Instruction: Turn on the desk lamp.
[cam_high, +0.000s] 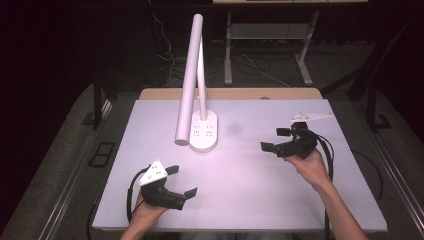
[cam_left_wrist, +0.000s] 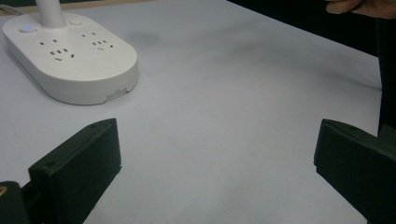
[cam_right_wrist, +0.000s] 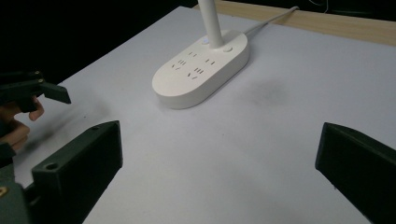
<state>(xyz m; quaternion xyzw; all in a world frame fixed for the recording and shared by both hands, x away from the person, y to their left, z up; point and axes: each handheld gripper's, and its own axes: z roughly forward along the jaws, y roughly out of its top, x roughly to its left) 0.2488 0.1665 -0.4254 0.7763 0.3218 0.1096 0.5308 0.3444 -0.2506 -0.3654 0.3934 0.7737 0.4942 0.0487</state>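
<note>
Nearest the camera, the left gripper (cam_high: 181, 181) hovered at seven o'clock over the white table (cam_high: 260, 195), jaws spread wide and holding nothing. At three o'clock the right gripper (cam_high: 274, 139) was likewise spread and empty. Between them, toward twelve, stood the white desk lamp (cam_high: 204, 131), its base carrying sockets.

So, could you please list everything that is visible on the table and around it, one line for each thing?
desk lamp: 1, white, oval base with sockets, far middle of the table; folded arm leans toward the near left
table: 1, white top, wooden far edge
grey smudge: 1, right of the lamp base
left gripper: 1, black, near left, jaws apart, nothing between them
right gripper: 1, black, right side, jaws apart, nothing between them
</note>
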